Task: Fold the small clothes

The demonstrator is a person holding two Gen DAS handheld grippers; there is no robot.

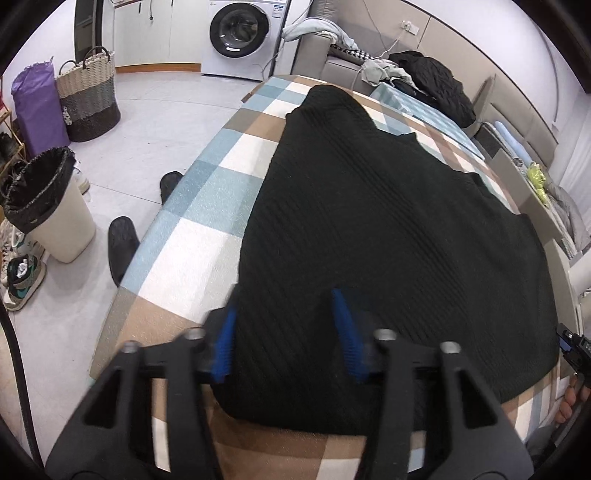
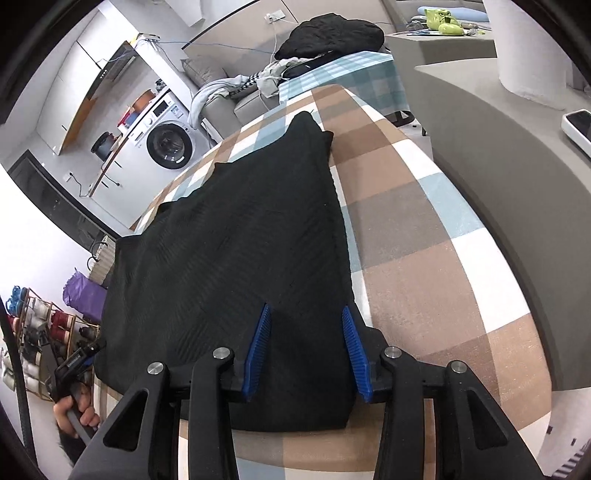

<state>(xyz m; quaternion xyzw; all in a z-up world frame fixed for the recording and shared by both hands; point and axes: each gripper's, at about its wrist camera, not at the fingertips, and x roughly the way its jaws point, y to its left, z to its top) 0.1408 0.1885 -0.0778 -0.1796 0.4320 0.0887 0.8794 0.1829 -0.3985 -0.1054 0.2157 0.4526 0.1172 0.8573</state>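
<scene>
A black ribbed knit garment (image 1: 388, 236) lies flat on a checked tablecloth (image 1: 207, 221); it also shows in the right wrist view (image 2: 236, 258). My left gripper (image 1: 286, 302) is open, its blue-padded fingers over the garment's near left edge. My right gripper (image 2: 304, 314) is open over the garment's near right corner, holding nothing. The right gripper's body (image 1: 572, 345) shows at the far right of the left wrist view; the left gripper's body (image 2: 75, 363) shows at the lower left of the right wrist view.
A white bin with a black liner (image 1: 48, 206), woven basket (image 1: 90, 94), purple bag (image 1: 37, 107) and shoes (image 1: 122, 247) stand on the floor at the left. A washing machine (image 1: 242, 35) is at the back. A sofa with heaped clothes (image 1: 432, 81) lies beyond the table.
</scene>
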